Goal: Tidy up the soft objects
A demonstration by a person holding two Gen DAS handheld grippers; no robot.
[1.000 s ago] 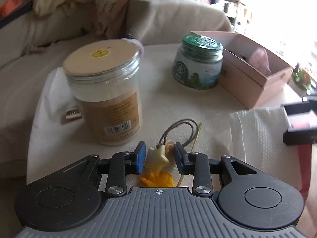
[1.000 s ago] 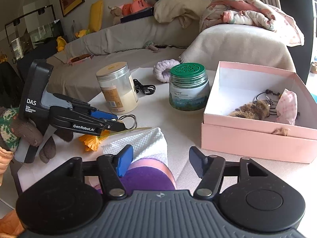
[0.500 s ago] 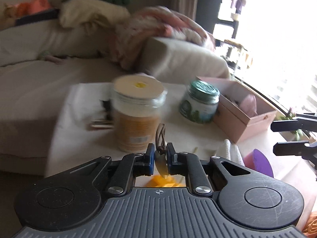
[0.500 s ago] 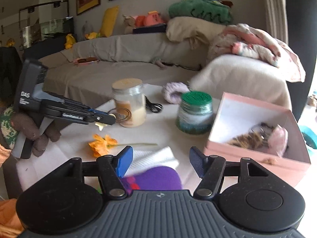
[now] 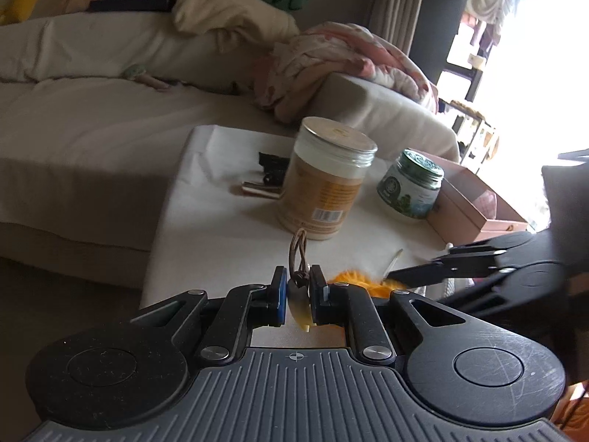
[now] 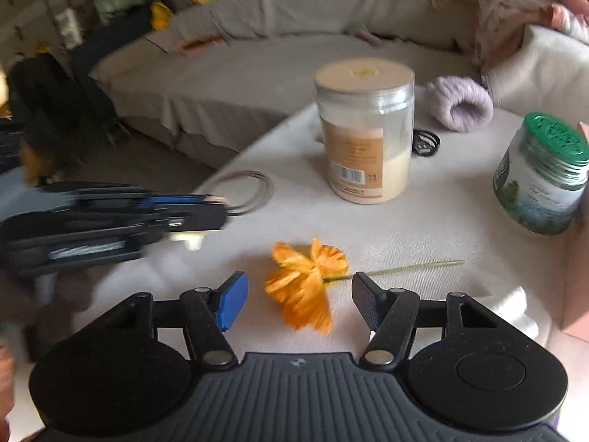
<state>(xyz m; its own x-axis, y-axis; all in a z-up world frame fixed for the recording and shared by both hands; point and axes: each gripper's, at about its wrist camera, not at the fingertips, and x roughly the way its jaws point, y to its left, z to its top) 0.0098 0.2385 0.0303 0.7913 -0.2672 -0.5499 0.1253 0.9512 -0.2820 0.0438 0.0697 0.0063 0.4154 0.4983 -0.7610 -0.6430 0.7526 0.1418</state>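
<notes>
Indoors, a beige sofa (image 5: 92, 118) wraps around a white-covered tabletop (image 6: 423, 228). At the tabletop's right edge sits an open pink box (image 5: 475, 210), a pink soft item inside it. A tall jar with a tan label (image 6: 364, 129) stands near the middle, a green-lidded jar (image 6: 541, 173) to its right near the box, and a lilac knitted cuff (image 6: 460, 103) by the far edge. The left gripper (image 5: 298, 294) is raised off the tabletop near its left edge, jaws clenched on a cream star charm with a brown elastic loop (image 5: 299, 254). The right gripper (image 6: 298, 298) hovers over the near edge with jaws spread wide; between them, on the cloth, lies an orange fabric flower (image 6: 305, 283), its thin green stem pointing right.
</notes>
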